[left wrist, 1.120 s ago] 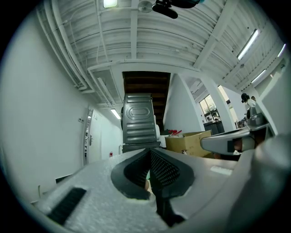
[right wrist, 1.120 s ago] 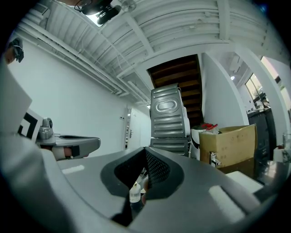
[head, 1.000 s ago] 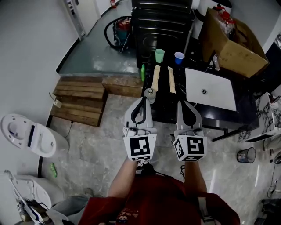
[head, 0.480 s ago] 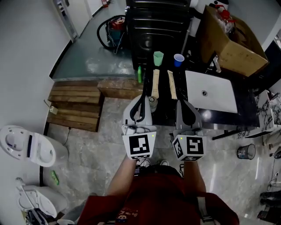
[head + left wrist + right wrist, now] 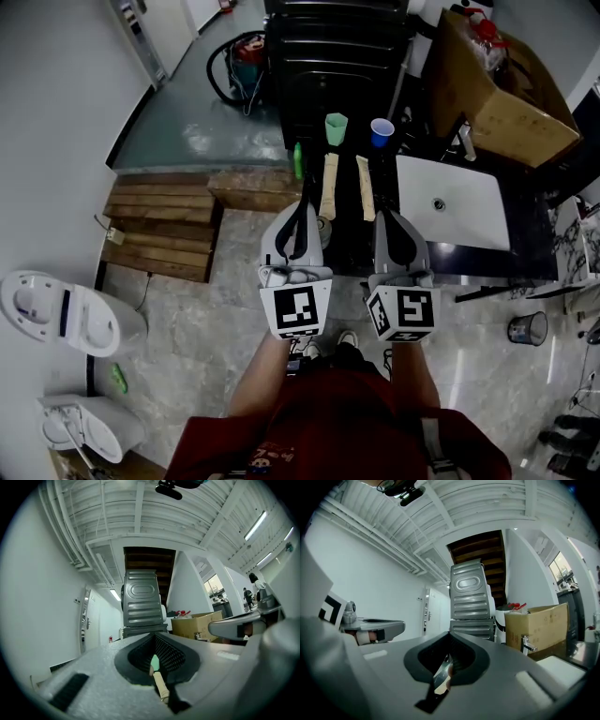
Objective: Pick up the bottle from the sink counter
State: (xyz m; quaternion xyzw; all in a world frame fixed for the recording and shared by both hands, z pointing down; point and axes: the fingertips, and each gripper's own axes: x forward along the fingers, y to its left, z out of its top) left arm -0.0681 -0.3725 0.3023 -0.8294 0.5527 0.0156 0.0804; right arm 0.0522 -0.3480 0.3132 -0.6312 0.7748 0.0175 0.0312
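A small green bottle stands at the left edge of the black sink counter, beyond my grippers. Beside it lie two long beige pieces, with a green cup and a blue cup behind them. My left gripper is shut and empty, its tip over the counter's near left corner next to a small round jar. My right gripper is level beside it, jaws together, holding nothing. In the left gripper view the jaws frame the green cup.
A white sink basin with a faucet fills the counter's right half. A cardboard box and a dark stacked appliance stand behind. Wooden pallets lie on the floor left, with toilets further left.
The counter has drawn nearer to both grippers as the person stepped forward. The left tip now overlaps the counter's edge by the jar. Both jaws stayed together.
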